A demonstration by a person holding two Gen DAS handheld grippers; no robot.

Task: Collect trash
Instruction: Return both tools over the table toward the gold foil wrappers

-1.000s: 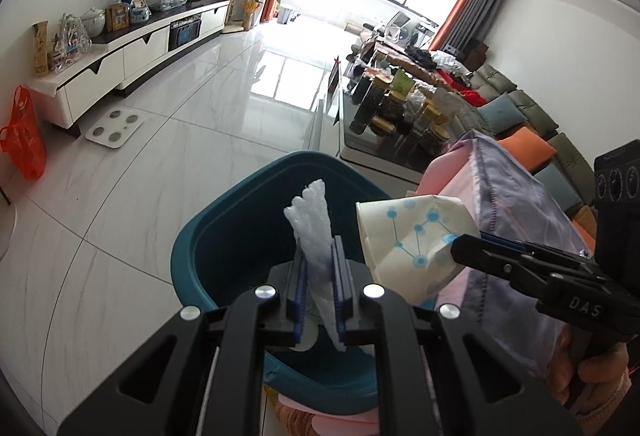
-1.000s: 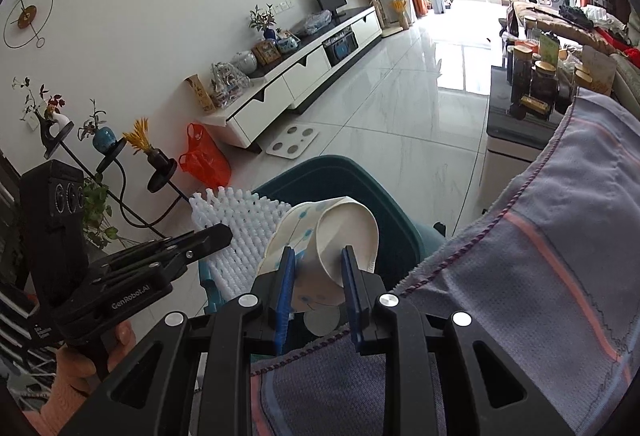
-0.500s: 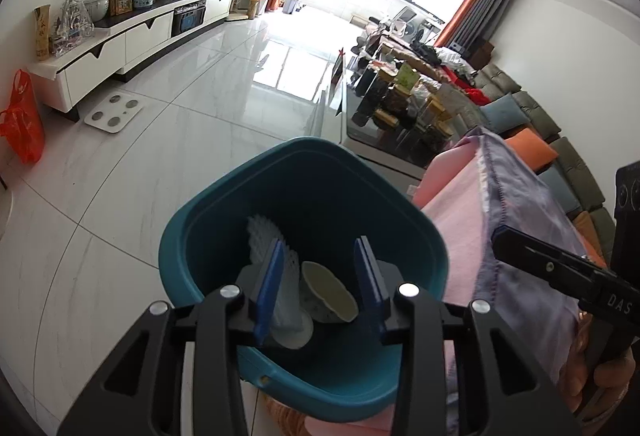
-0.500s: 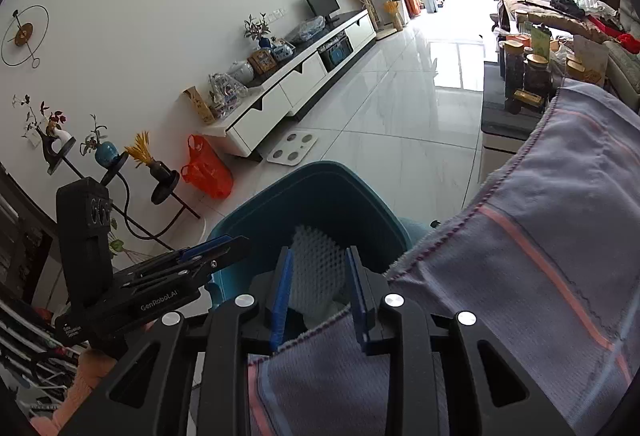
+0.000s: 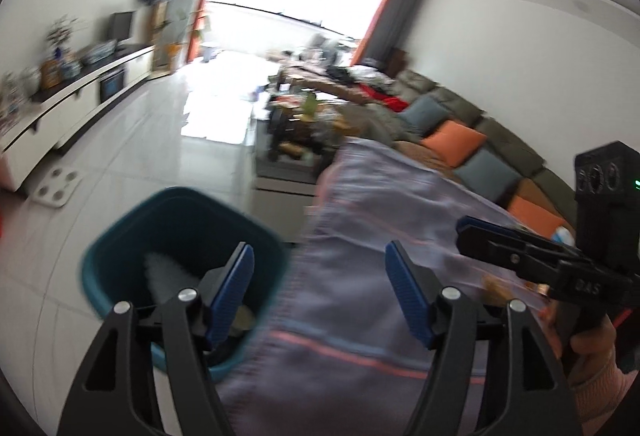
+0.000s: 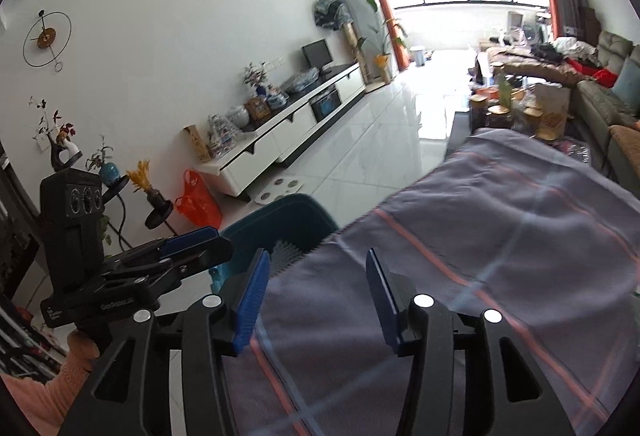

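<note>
A teal bin [image 5: 180,236] stands on the white floor beside a table draped in a purple checked cloth [image 5: 380,228]. White foam wrap [image 5: 160,276] lies inside the bin, and its top shows again as white foam wrap [image 6: 285,256] over the rim of the teal bin [image 6: 288,216]. My left gripper [image 5: 318,252] hovers over the cloth's edge, jaws opening, nothing between them. My right gripper [image 6: 317,256] hangs over the cloth [image 6: 500,236], jaws opening and empty. Each gripper shows in the other's view: the right gripper [image 5: 466,234], the left gripper [image 6: 208,242].
A low coffee table [image 6: 496,116] crowded with jars stands beyond the cloth. A sofa [image 5: 460,140] with orange and blue cushions runs along the right. A white TV cabinet [image 6: 280,140], an orange bag [image 6: 198,200] and a floor scale [image 5: 56,184] sit on the left.
Both grippers let go: the foam wrap and the paper cup dropped into the bin. Both jaws widened, and both grippers swung from above the bin to over the cloth.
</note>
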